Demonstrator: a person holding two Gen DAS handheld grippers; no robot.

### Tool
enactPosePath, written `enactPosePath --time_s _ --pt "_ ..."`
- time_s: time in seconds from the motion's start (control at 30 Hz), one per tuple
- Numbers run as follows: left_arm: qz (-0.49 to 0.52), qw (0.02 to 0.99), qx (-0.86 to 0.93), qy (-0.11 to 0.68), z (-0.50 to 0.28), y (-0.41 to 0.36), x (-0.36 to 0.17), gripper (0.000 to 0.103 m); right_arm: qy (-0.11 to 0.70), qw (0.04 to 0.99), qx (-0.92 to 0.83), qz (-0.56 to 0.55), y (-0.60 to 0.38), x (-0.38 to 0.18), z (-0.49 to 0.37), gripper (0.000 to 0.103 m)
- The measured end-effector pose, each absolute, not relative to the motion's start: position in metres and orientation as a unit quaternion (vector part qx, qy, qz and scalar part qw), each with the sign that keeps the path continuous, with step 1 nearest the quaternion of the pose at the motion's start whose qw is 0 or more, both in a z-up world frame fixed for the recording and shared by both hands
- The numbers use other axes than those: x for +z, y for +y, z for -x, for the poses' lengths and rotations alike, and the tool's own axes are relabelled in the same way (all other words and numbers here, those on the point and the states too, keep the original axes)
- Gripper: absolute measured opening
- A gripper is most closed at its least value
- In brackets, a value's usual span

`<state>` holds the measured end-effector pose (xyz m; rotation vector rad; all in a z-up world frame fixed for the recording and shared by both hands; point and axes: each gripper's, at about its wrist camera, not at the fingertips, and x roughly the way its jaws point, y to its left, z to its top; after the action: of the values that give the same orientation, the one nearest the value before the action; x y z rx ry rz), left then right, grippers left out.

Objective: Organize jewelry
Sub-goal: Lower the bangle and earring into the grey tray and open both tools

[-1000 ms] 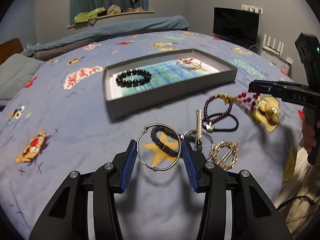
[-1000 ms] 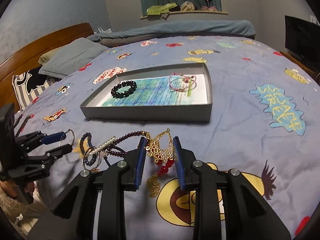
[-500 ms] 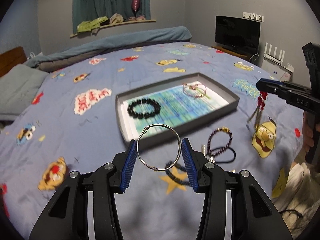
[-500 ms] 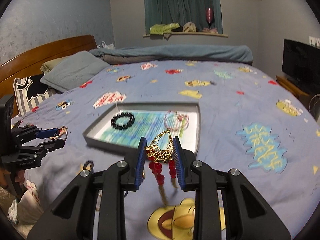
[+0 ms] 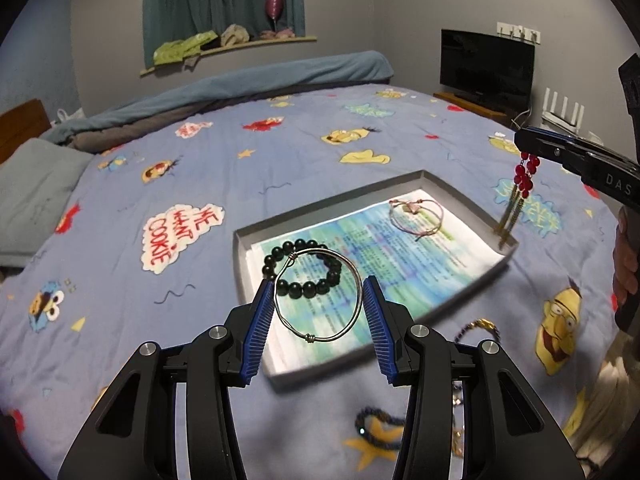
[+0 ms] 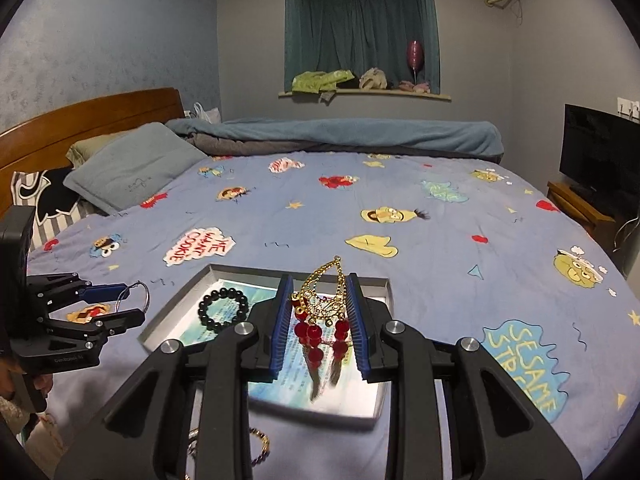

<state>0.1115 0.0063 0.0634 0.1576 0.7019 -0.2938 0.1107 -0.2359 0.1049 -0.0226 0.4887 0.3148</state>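
The left hand-held gripper [image 5: 319, 312] clamps a thin silver wire bangle [image 5: 318, 295] above the near left end of a shallow grey tray [image 5: 466, 196] on a cartoon-print bed [image 5: 280, 168]. The right hand-held gripper [image 6: 319, 322] grips a gold filigree earring [image 6: 325, 294] strung with round red beads, over the tray's near right. Inside lie a glossy black bead bracelet [image 5: 303, 267] and a pink cord bracelet [image 5: 417, 217].

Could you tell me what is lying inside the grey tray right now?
Inside the grey tray lie a black bead bracelet and a pink cord bracelet on printed paper. The held wire bangle covers part of it.
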Motion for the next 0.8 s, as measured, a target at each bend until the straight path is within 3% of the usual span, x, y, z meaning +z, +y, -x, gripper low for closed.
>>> enactPosePath --time_s 0.8 --pt "-0.077 0.882 -0.155 0.438 -0.16 0.0 -0.007 0.048 0.371 0.917 0.146 0.001 -0.239 0.011 -0.153 0.027"
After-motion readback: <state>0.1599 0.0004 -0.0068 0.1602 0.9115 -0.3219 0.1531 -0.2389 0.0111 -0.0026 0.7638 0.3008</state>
